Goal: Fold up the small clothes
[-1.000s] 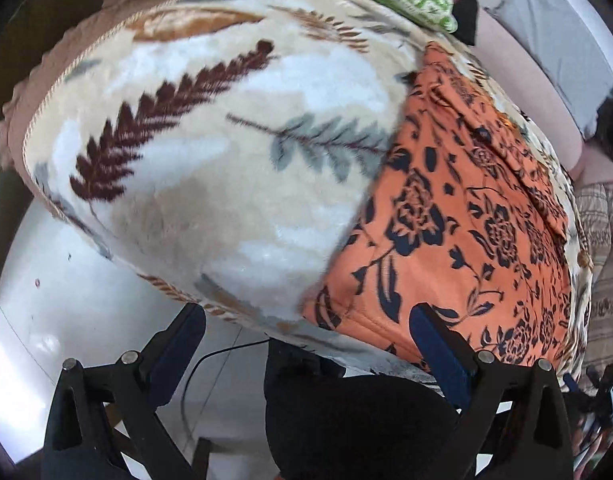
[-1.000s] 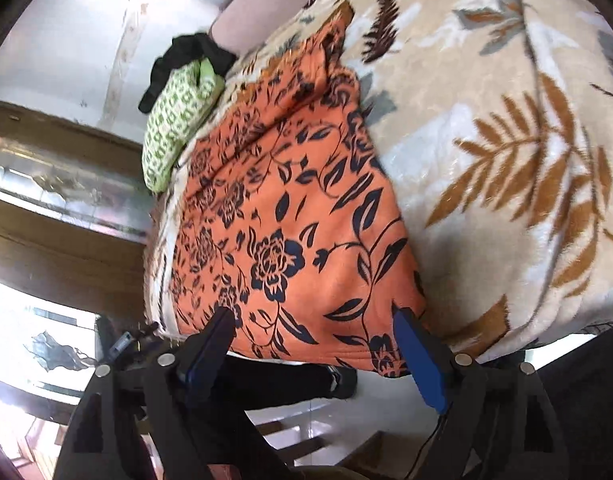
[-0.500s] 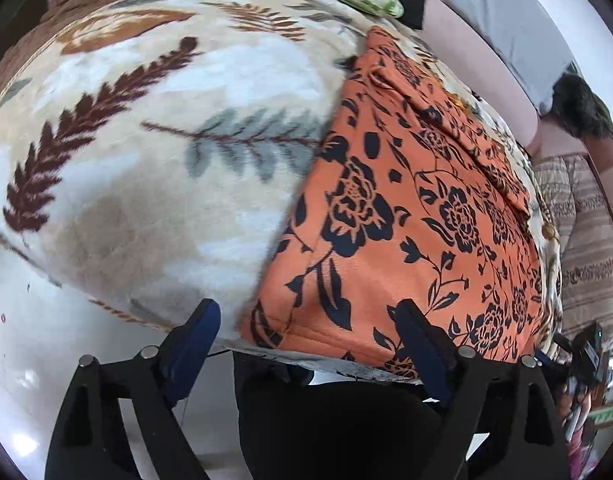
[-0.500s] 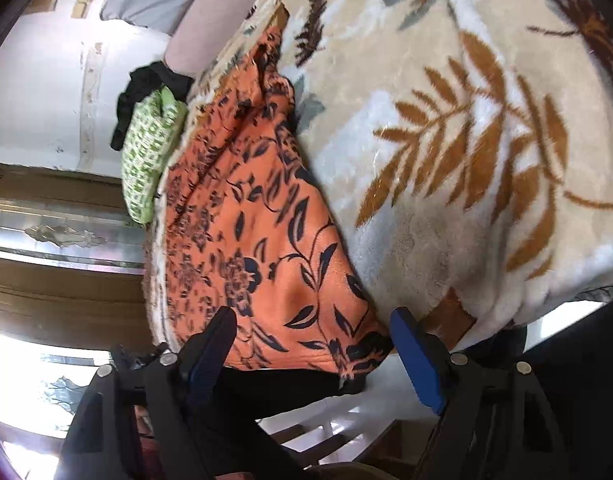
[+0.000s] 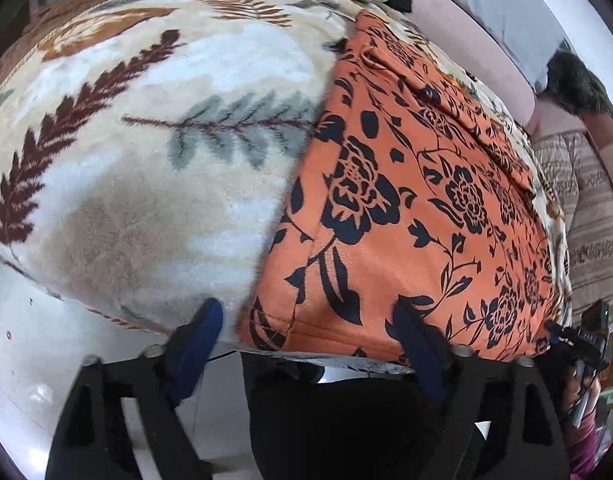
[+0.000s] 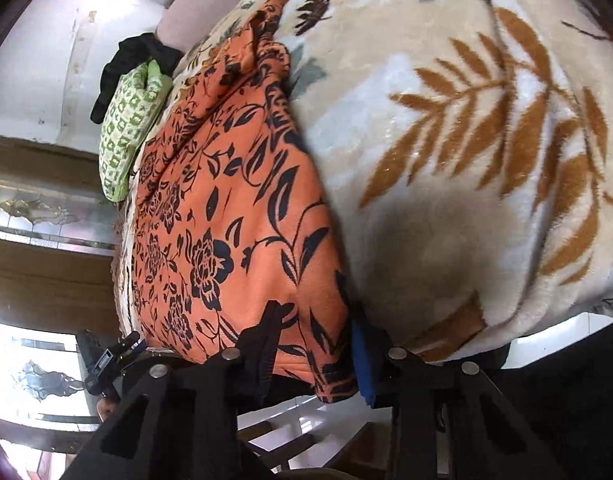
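**Both near corners of the orange garment under my grippers**

The orange floral garment (image 5: 406, 208) lay flat on the leaf-print blanket (image 5: 146, 160) covering the bed, its long axis running away from me toward the far side, its hemmed near edge hanging right at the bed's rim. That edge sat directly ahead of and below both my hands, one corner to each.

My right hand-held gripper (image 6: 314, 344) had just been closing, and its jaws stood narrow with the garment's right near corner between them; the pads looked pressed into the cloth, so I judged it pinched. My left hand-held gripper (image 5: 310, 336) had also been closing but was still spread wide: its fingers bracketed the left near corner, one finger over the blanket beside the cloth, the other over the orange fabric, with no pinch yet.

The right hand was therefore the nearer to a finished hold. I judged the fold would carry the near edge away from me along the long axis, once the left closed.

Farther off, a green patterned cloth (image 6: 130, 128) and a black item (image 6: 126, 64) lay at the far end of the bed.
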### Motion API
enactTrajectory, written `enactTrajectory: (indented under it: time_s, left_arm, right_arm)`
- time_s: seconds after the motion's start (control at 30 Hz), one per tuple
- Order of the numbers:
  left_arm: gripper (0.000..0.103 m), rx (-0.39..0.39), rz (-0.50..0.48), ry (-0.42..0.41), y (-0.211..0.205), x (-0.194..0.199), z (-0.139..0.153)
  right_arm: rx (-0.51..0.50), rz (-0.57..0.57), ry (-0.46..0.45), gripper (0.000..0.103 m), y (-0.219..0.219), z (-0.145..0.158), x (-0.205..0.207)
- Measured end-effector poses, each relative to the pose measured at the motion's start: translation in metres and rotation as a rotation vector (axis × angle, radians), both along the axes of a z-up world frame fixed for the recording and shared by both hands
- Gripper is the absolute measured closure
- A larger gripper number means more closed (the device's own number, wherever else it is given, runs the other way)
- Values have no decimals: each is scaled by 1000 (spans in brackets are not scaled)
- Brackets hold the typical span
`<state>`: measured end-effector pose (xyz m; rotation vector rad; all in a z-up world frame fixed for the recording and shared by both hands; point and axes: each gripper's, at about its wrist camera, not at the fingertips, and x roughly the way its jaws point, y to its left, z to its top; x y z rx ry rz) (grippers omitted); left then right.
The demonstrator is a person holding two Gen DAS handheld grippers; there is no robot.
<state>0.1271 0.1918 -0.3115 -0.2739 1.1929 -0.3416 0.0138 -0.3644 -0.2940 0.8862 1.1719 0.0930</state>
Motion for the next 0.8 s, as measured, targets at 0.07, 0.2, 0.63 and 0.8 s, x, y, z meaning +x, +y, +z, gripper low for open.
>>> enactTrajectory:
  time_s: [0.07, 0.2, 0.63, 0.8]
  left_arm:
    - [46, 6, -12, 1, -1, 2, 0]
    - [44, 19, 7, 3, 4, 6, -2]
    - [79, 41, -67, -25, -7, -1, -4]
    - [86, 44, -104, -45, -13, 0, 5]
  right_arm:
    - [15, -6, 14, 67, 0, -5, 1]
    - [38, -18, 38, 64, 1, -6, 2]
    - [-113, 68, 20, 66, 25, 3, 8]
    - [-144, 95, 3, 88, 26, 9, 6]
